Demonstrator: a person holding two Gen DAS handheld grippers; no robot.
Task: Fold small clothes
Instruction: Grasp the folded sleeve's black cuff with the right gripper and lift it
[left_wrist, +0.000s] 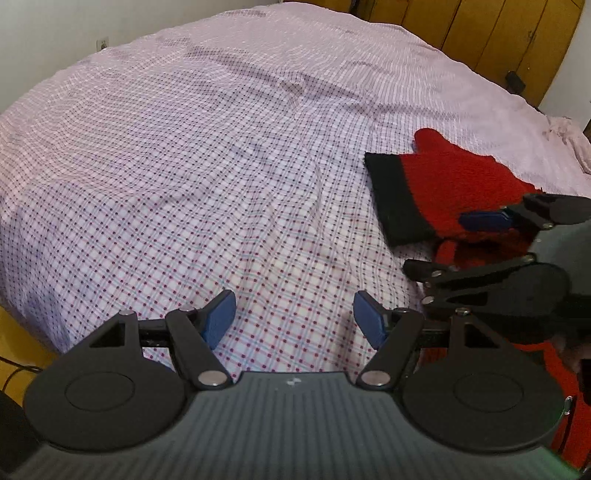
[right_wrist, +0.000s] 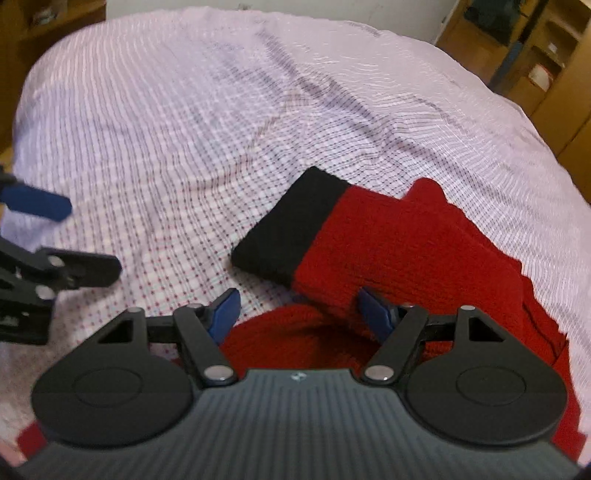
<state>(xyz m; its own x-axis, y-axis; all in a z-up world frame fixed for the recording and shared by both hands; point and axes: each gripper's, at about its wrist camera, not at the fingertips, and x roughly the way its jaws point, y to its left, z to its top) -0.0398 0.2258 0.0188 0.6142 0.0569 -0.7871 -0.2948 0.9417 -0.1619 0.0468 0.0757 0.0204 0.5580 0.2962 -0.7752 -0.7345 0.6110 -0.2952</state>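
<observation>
left gripper (left_wrist: 293, 317) open, empty, over checked sheet (left_wrist: 184, 166) | right gripper (right_wrist: 301, 314) open above red sweater (right_wrist: 406, 240) (black cuff (right_wrist: 288, 229)), nothing gripped

One red garment (right_wrist: 406, 251), two grippers (left_wrist: 293, 314)

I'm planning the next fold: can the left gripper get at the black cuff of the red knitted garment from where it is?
Probably yes. The left gripper hangs open over bare checked bedsheet, and nothing lies between it and the black cuff. The right gripper is over the red part, not the cuff.
</observation>
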